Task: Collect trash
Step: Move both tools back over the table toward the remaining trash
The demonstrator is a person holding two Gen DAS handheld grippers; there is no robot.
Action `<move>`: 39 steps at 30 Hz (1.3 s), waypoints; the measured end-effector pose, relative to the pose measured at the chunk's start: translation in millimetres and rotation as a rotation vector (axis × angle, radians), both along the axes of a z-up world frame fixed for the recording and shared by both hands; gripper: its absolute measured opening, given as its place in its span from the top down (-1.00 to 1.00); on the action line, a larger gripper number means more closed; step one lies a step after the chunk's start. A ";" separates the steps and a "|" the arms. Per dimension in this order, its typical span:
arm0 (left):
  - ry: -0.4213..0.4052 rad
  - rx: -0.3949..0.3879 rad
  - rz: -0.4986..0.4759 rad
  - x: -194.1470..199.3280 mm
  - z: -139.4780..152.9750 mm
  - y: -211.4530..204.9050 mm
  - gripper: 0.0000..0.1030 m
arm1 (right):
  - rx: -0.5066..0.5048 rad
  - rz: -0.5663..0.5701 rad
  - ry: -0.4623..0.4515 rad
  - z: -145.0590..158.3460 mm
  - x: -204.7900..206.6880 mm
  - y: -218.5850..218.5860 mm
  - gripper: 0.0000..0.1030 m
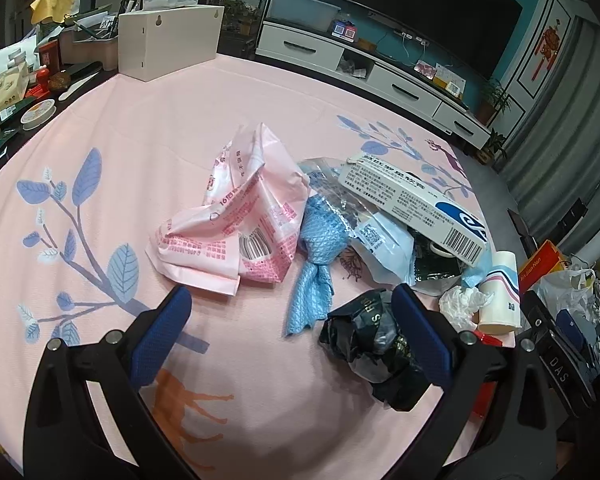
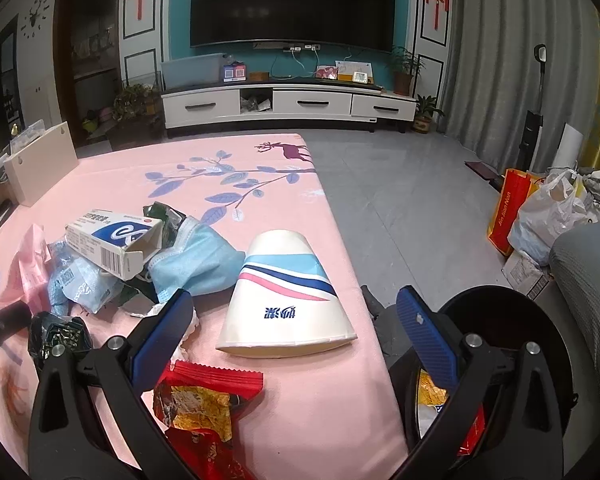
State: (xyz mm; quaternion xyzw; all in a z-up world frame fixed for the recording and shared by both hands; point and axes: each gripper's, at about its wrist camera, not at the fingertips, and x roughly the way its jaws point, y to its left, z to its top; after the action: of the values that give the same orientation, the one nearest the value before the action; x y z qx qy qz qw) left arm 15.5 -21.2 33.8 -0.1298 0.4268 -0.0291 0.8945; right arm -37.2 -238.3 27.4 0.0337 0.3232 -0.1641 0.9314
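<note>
Trash lies in a heap on the pink tablecloth [image 1: 148, 128]: a crumpled pink bag [image 1: 240, 224], a blue cloth [image 1: 316, 256], a white and blue carton [image 1: 416, 208], a crumpled black wrapper [image 1: 372, 344] and a paper cup [image 1: 500, 292] on its side. My left gripper [image 1: 292, 300] is open, its right finger against the black wrapper. My right gripper [image 2: 296, 308] is open above the table edge, just in front of the paper cup [image 2: 284, 300]. A red snack wrapper [image 2: 204, 404] lies below its left finger. A black bin [image 2: 500, 360] with wrappers inside sits behind its right finger. A blue face mask [image 2: 200, 260] lies beside the carton [image 2: 112, 240].
A white box [image 1: 168, 40] stands at the table's far side, with clutter on a dark surface [image 1: 16, 92] to the left. A TV cabinet [image 2: 288, 104] lines the far wall. Shopping bags [image 2: 540, 216] sit on the grey floor at right, next to a grey sofa arm [image 2: 588, 280].
</note>
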 end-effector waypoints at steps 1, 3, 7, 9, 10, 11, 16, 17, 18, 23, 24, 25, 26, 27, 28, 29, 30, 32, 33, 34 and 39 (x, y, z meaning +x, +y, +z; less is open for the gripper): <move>0.002 0.000 0.000 0.1 -0.2 0.1 -0.94 | 0.000 -0.001 0.000 0.0 0.1 0.1 -0.93; 0.005 -0.001 0.000 0.2 -0.4 0.2 -0.94 | -0.005 -0.002 0.007 -0.7 0.5 0.2 -0.93; 0.007 0.002 -0.004 0.5 -0.6 0.1 -0.94 | -0.006 -0.005 0.011 -1.4 1.2 -0.1 -0.93; 0.013 0.005 -0.008 0.9 -1.4 -0.8 -0.94 | -0.006 -0.008 0.007 -1.3 0.8 -0.3 -0.93; 0.013 0.005 -0.008 0.7 -1.6 -1.1 -0.94 | -0.006 -0.008 0.004 -1.5 0.5 -0.3 -0.93; 0.011 0.005 -0.007 0.7 -1.5 -1.1 -0.94 | -0.007 -0.009 0.003 -2.1 0.1 0.3 -0.93; 0.009 0.006 -0.004 0.4 -2.0 -1.1 -0.94 | -0.013 -0.013 0.000 -1.3 -0.3 0.5 -0.93; 0.010 0.005 -0.002 0.4 -1.9 -0.8 -0.94 | -0.011 -0.012 -0.001 -1.4 -0.8 0.7 -0.93; 0.010 0.005 -0.001 0.5 -1.7 -0.5 -0.94 | -0.010 -0.011 -0.002 -1.2 -1.2 0.8 -0.93; 0.004 0.007 0.006 -0.2 1.1 2.2 -0.94 | 0.001 -0.014 -0.007 2.6 -3.0 -1.1 -0.93; -0.002 0.012 0.008 -0.7 2.1 2.8 -0.94 | 0.010 -0.016 -0.008 3.6 -3.4 -2.2 -0.93; -0.006 0.017 0.011 -0.8 2.8 3.5 -0.94 | 0.022 -0.016 -0.011 4.8 -4.0 -2.9 -0.93; -0.011 0.021 0.015 -0.8 3.9 4.6 -0.94 | 0.031 -0.015 -0.013 6.3 -4.8 -3.9 -0.93; -0.017 0.025 0.019 -1.3 5.0 5.8 -0.94 | 0.053 -0.011 -0.018 7.4 -5.8 -4.8 -0.93; -0.021 0.027 0.026 -1.6 5.9 7.2 -0.94 | 0.070 -0.005 -0.021 8.3 -6.5 -5.4 -0.93; -0.022 0.026 0.030 -1.7 6.7 8.4 -0.94 | 0.081 0.001 -0.021 8.9 -7.1 -5.7 -0.93; -0.023 0.023 0.034 -1.8 7.3 9.8 -0.94 | 0.086 0.005 -0.020 9.7 -7.2 -5.4 -0.93; -0.025 0.021 0.039 -1.7 8.1 11.4 -0.94 | 0.080 0.007 -0.022 11.6 -8.0 -3.9 -0.93; -0.029 0.023 0.041 -1.8 8.8 11.9 -0.94 | 0.072 0.008 -0.024 12.8 -8.7 -3.1 -0.93; -0.032 0.028 0.043 -2.1 9.3 12.1 -0.94 | 0.069 0.008 -0.025 13.6 -8.8 -3.0 -0.93; -0.049 0.039 0.064 -1.6 11.4 15.3 -0.94 | 0.092 0.019 -0.026 16.6 -11.0 -3.4 -0.93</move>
State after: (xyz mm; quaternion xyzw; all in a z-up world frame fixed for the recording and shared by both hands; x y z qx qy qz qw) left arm 13.9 -5.9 45.2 -0.1251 0.4008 0.0045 0.9076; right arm -48.3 -241.7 44.0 0.0758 0.3185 -0.1397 0.9345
